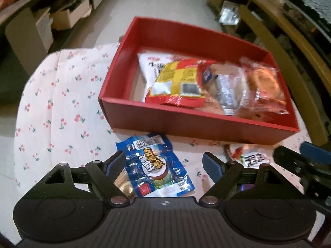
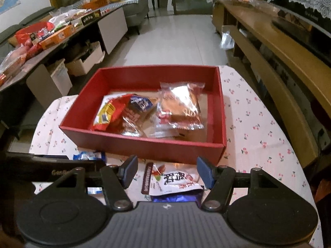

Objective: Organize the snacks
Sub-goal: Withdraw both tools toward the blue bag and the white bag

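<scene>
A red box (image 1: 186, 124) (image 2: 144, 146) stands on the cherry-print tablecloth and holds several snack packets: a yellow-red bag (image 1: 178, 82) (image 2: 107, 113), clear-wrapped pastries (image 1: 262, 86) (image 2: 180, 107). My left gripper (image 1: 165, 163) is open, its fingers on either side of a blue snack packet (image 1: 157, 167) lying on the cloth before the box; a gold packet (image 1: 124, 184) lies beside it. My right gripper (image 2: 167, 171) is open over a white-red packet (image 2: 175, 180) (image 1: 248, 155); a purple packet (image 2: 175, 197) lies nearer the camera.
The small table (image 2: 258, 124) carries the box near its middle. A long counter (image 2: 62, 31) with many snacks stands at the left, wooden shelving (image 2: 279, 47) at the right. The left gripper's body (image 2: 51, 165) lies beside my right gripper.
</scene>
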